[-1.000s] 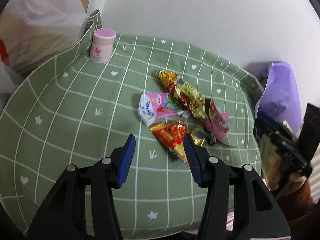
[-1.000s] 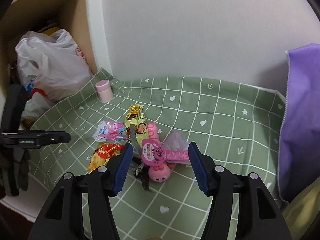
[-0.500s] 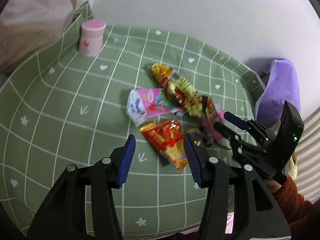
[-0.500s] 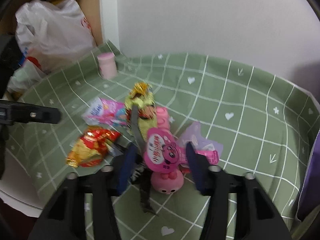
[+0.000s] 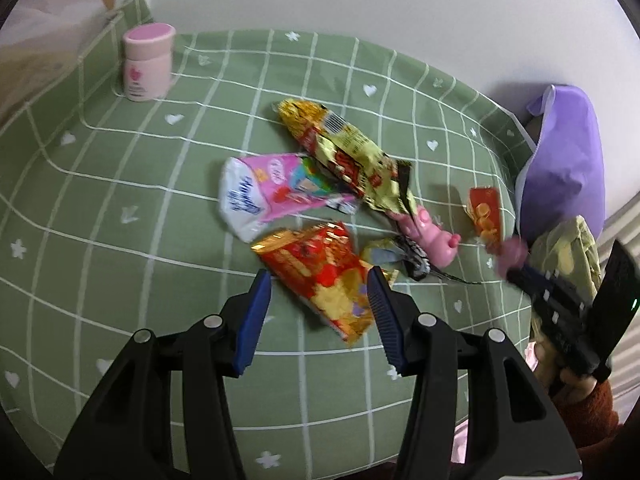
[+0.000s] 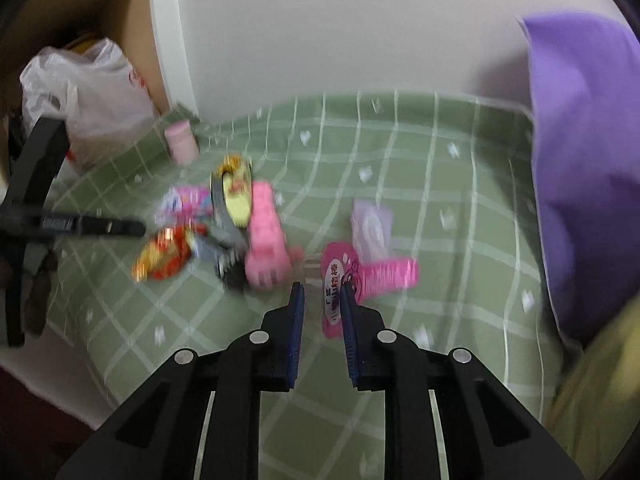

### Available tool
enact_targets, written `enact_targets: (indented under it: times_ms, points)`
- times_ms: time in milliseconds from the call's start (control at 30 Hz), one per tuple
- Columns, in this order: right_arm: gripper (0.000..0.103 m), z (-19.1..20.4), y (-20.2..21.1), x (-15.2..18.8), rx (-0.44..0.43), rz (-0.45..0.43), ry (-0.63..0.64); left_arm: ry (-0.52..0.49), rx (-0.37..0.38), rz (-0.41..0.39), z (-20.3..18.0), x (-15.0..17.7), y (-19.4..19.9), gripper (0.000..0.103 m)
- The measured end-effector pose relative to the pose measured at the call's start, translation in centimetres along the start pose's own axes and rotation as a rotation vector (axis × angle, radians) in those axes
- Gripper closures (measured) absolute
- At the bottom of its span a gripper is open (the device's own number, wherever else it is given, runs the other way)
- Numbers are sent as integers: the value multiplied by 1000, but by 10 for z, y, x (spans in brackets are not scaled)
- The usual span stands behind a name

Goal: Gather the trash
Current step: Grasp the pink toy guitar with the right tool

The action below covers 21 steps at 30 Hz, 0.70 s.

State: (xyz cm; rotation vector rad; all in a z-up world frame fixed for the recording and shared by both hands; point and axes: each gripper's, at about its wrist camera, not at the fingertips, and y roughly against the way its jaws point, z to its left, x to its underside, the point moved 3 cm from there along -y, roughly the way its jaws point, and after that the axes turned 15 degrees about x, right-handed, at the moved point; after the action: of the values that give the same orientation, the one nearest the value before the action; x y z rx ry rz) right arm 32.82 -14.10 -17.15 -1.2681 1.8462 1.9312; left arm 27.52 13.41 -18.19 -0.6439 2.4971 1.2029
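A green tablecloth (image 5: 120, 184) with a white grid and small white hearts, stars and arrows covers the table, and its surface looks smooth and a little wrinkled at the back edge. The trash lies together near the middle: a crinkled gold and red foil wrapper (image 5: 348, 160) with a barcode, long and narrow; a soft pink and white plastic wrapper (image 5: 272, 196) with blue letters that I cannot read; a shiny red and gold foil snack bag (image 5: 320, 276), flat and wedge-shaped; and a small pink plastic toy (image 5: 432, 236) with rounded form. A pink round jar (image 5: 147, 64) with a small printed label stands upright at the far left corner, well apart from the pile. A purple cloth (image 5: 568, 168) hangs at the right side, and a white plastic bag (image 6: 88, 96) is behind the table corner.

The left gripper (image 5: 318, 312) has its blue ribbed pads wide apart, one on each side of the red and gold snack bag, and I cannot tell if they touch it. The right gripper (image 6: 322, 308) is closing its jaws on a thin pink wrapper (image 6: 340, 280) with a round top and printed characters, too blurred to read; the wrapper is between the pads, with a small gap still visible on the left side
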Motion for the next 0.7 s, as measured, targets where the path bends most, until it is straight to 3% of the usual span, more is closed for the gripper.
enact_targets:
  times_ms: [167, 233, 300, 433, 533, 700]
  points:
    - [83, -13, 14, 37, 45, 37, 5, -12, 32, 7, -14, 2, -9, 56]
    - [72, -20, 15, 46, 98, 64, -12, -17, 36, 9, -17, 2, -10, 56]
    - [64, -26, 22, 52, 95, 58, -75, -26, 42, 11, -20, 1, -10, 56]
    - [49, -22, 23, 46, -34, 34, -208, -34, 48, 3, -24, -3, -8, 56]
    - [48, -7, 14, 38, -28, 17, -232, -42, 37, 3, -23, -3, -2, 56]
    - [48, 16, -14, 22, 52, 18, -171, -41, -24, 19, -3, 8, 16, 55]
